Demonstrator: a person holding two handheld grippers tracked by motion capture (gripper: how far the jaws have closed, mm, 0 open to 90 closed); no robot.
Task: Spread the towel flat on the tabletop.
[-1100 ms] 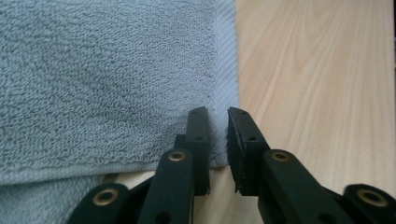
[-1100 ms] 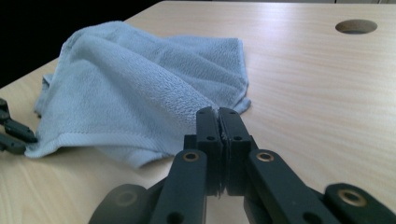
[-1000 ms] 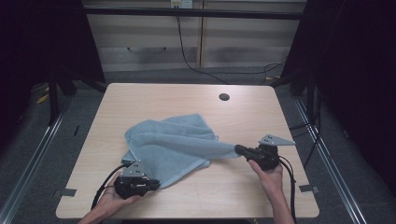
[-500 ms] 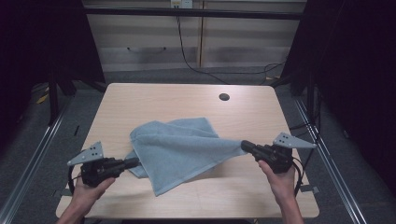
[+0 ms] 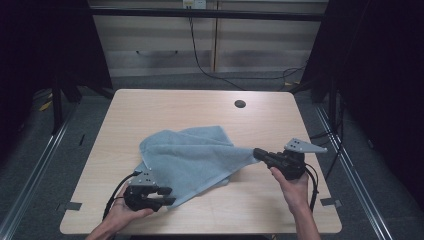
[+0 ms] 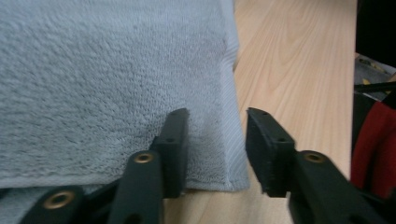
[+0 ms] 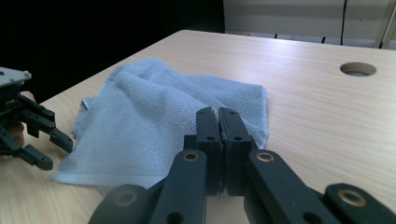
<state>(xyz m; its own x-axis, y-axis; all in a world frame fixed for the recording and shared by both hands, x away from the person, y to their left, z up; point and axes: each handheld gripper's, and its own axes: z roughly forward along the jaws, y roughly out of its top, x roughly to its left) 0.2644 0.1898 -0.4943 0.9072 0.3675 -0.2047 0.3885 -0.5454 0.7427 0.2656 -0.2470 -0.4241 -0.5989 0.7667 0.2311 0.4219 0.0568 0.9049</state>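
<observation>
A light blue towel (image 5: 192, 159) lies rumpled on the wooden table (image 5: 165, 107). My right gripper (image 5: 258, 153) is shut on the towel's right corner, which it holds a little above the tabletop; the pinched cloth sits between its pads in the right gripper view (image 7: 218, 116). My left gripper (image 5: 167, 196) rests at the towel's near corner. Its jaws have just been opening and stand apart (image 6: 215, 128), with the hemmed corner of the towel (image 6: 112, 79) lying between them, unpressed. The right gripper view has the left gripper (image 7: 58, 154) at its left edge.
A round cable hole (image 5: 240, 104) sits in the table's far right part. Black cables trail from both grippers off the near edge. Dark curtains and metal frame rails flank the table, with a wall and a cable behind it.
The left gripper, which had pulled the towel's corner out to the left half a second ago, has come back right, and its jaws have let go of the cloth. The towel has slackened.
</observation>
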